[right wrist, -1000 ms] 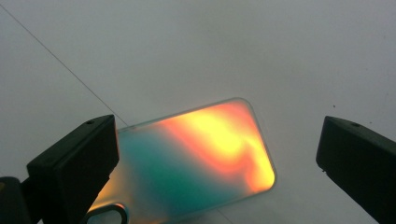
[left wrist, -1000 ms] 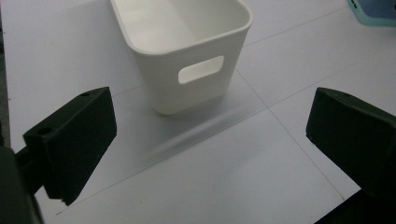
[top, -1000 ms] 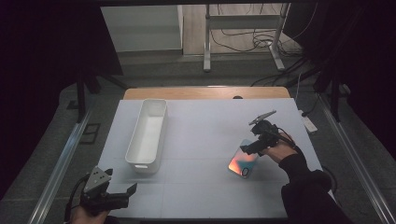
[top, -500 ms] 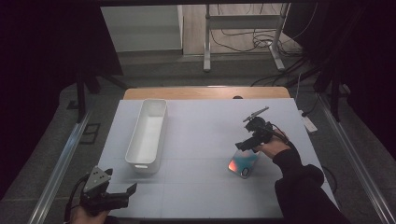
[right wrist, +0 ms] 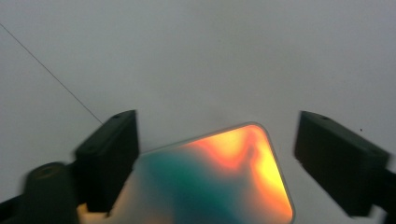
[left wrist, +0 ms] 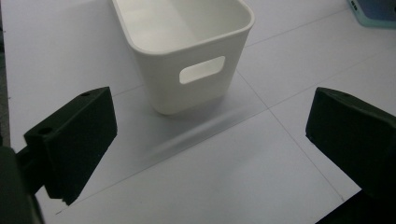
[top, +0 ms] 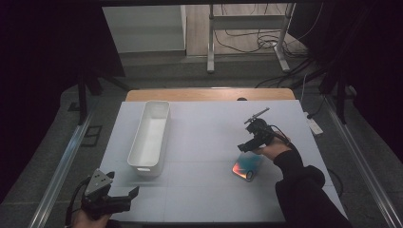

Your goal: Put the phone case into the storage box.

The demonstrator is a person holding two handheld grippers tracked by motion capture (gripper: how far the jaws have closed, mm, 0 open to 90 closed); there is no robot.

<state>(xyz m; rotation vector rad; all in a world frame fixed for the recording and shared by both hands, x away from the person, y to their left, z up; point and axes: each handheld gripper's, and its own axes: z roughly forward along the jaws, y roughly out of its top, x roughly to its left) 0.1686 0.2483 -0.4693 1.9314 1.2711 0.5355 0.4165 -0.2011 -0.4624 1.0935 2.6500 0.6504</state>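
White counter (top: 204,137), faint grid lines across its sheet, wooden edge at the far side. On it: a long white plastic bin (top: 150,137), left of centre; a flat, rounded-corner iridescent orange-and-teal card (top: 247,166), lying well apart, right.

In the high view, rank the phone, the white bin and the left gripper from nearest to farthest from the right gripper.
1. phone: directly beneath the right gripper.
2. white bin: across the table, left.
3. left gripper: near-left corner.

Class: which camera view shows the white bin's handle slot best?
The left gripper view: the bin faces it, with the slot sharp. The high view shows the whole bin from above, far off.
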